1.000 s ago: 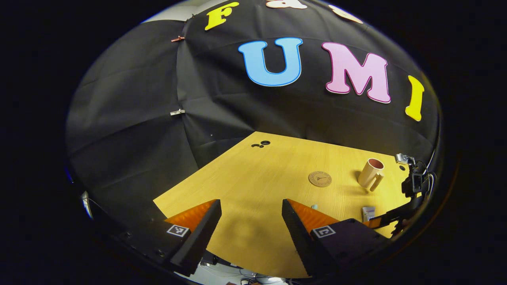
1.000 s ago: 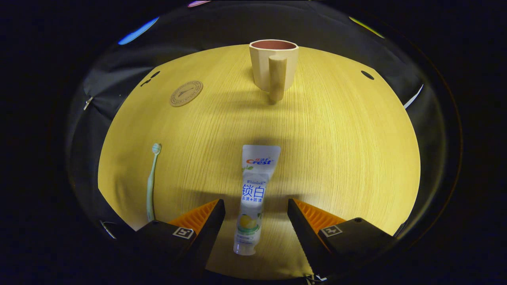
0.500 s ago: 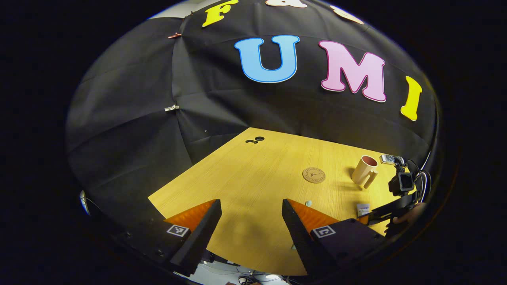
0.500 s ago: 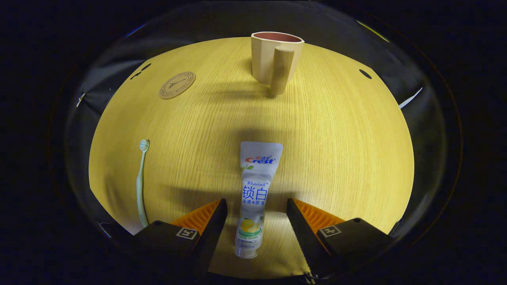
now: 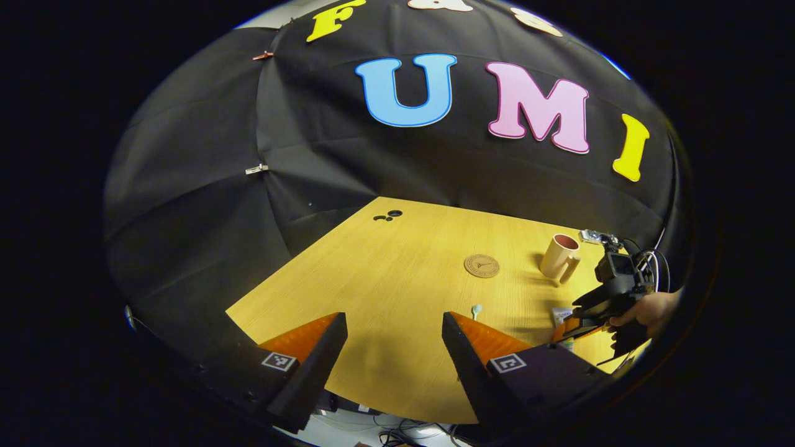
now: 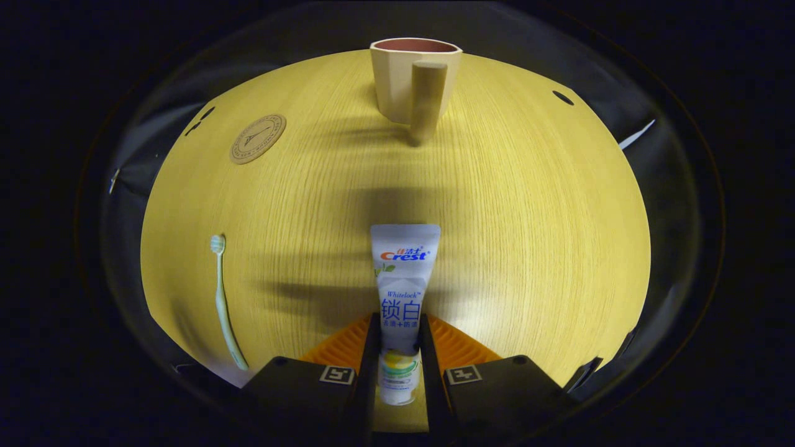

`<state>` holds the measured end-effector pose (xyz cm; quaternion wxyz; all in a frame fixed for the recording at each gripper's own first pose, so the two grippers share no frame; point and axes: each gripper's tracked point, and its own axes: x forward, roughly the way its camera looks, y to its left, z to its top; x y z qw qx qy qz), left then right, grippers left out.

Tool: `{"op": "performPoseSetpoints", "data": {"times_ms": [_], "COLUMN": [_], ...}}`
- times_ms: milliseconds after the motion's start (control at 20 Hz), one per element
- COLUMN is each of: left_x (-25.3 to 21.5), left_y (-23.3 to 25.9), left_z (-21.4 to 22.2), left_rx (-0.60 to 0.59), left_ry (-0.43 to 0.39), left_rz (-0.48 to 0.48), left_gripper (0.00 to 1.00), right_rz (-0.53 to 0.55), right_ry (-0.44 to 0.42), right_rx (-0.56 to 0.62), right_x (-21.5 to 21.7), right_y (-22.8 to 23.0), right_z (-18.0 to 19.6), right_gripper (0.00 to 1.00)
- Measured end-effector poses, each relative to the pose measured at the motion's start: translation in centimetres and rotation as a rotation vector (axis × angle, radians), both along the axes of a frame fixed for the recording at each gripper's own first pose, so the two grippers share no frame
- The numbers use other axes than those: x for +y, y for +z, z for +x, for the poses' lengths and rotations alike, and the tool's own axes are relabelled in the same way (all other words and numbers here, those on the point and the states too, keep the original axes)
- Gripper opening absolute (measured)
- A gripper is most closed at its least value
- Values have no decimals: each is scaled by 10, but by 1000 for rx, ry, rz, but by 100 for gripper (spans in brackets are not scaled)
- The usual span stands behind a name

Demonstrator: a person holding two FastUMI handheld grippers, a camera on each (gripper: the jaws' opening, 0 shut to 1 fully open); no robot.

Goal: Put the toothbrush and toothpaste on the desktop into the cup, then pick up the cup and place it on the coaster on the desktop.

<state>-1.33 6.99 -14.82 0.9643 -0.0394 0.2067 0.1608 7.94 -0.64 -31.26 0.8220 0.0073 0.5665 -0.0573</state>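
Note:
In the right gripper view, my right gripper [image 6: 397, 329] is shut on the white toothpaste tube [image 6: 404, 273], which lies flat on the wooden desktop [image 6: 528, 205] with its crimped end pointing away. A beige cup [image 6: 413, 81] with its handle toward me stands upright straight ahead at the far edge. The pale green toothbrush [image 6: 223, 298] lies at the left, and the round coaster [image 6: 258, 130] sits far left. In the left gripper view, my left gripper [image 5: 391, 335] hangs open over the desktop's near edge, with the toothbrush head [image 5: 476, 308] beside its right finger. The cup [image 5: 560, 257], coaster [image 5: 481, 266] and right gripper [image 5: 612, 292] are at the right.
Cable holes [image 5: 388, 216] mark the desktop's far left corner in the left gripper view, and another hole [image 6: 563, 97] lies right of the cup in the right gripper view. A hand [image 5: 649, 310] holds the right gripper. Cables hang below the desk's near edge.
My right gripper has shut from open onto the toothpaste tube. The left gripper has drifted slightly, still open.

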Motion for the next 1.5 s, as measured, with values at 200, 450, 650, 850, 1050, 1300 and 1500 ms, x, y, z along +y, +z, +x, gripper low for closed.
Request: {"op": "performPoseSetpoints", "data": {"times_ms": [200, 450, 650, 850, 1050, 1300, 1500], "left_x": [-6, -21, -38, -54, -80, -102, -99], "left_y": [-13, -41, -63, -90, -119, -152, -165], "left_z": [5, 20, 39, 60, 76, 89, 96], "left_rx": [38, 113, 184, 278, 396, 501, 541], "left_ry": [-62, -146, -205, -237, -301, -344, -313], "left_rz": [9, -43, -141, -189, -197, -207, -189], "left_gripper": [97, 97, 92, 87, 79, 75, 74], "right_rz": [-5, 24, 23, 72, 88, 147, 167], "right_ry": [23, 58, 77, 61, 73, 86, 119], "right_rx": [-43, -44, -68, -112, -165, -223, -257], "right_x": [-1, -1, -7, -11, -20, -21, -23], "right_y": [2, 1, 4, 14, 27, 44, 52], "right_z": [-1, -2, -2, 0, -3, -7, -10], "right_gripper": [36, 25, 25, 25, 25, 25, 25]}}
